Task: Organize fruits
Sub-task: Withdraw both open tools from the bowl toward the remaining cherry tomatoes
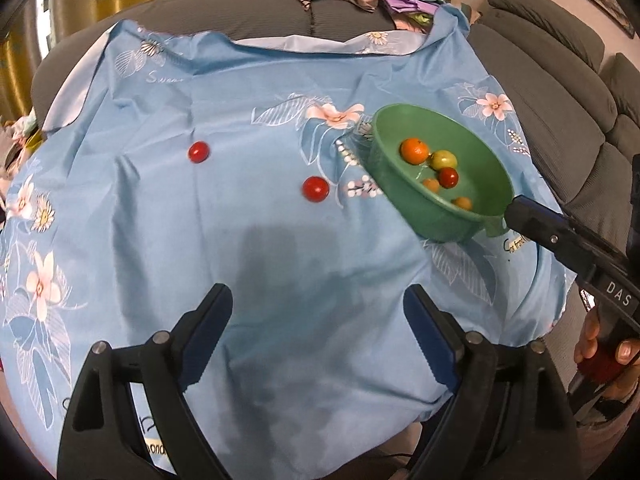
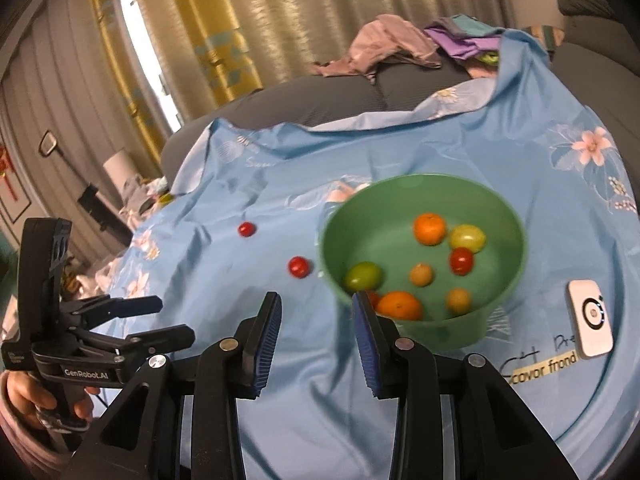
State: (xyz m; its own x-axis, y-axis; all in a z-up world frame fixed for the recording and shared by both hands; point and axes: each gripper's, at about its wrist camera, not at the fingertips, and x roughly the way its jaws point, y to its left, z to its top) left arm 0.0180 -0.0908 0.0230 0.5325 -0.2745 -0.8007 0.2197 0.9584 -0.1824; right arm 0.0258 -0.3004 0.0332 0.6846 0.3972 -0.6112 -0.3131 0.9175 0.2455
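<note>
Red and glossy, the two small round tomatoes left on the blue flowered cloth [image 1: 248, 240] are what I still have to collect: the nearer red tomato [image 1: 315, 189] lies just beside the green plastic bowl [image 1: 400, 200], on its left, and the farther red tomato [image 1: 199, 152] sits well apart from the bowl, further left again. I judge both to be light, smooth-skinned and soft enough to bruise or split, so I would close on one across its widest part with gentle pressure; being round on loose, wrinkled cloth, either could roll if nudged.

My left gripper [image 1: 316, 336] hangs over bare cloth on the near side of the bowl, its blue-padded fingers spread wide with nothing between them. My right gripper [image 2: 316, 320] is about half open and also empty, with its right finger in front of the bowl's near rim; I cannot tell whether it touches the rim.

Inside the bowl, the left wrist view shows an orange citrus fruit [image 1: 415, 150], a yellow-green one, a red one and two small orange ones. The right wrist view looks deeper in and adds a green oval fruit [image 2: 363, 276] and a second large orange fruit [image 2: 399, 305] against the near wall. It alone shows the white rectangular device with a black ring [image 2: 591, 322] on the cloth right of the bowl.
</note>
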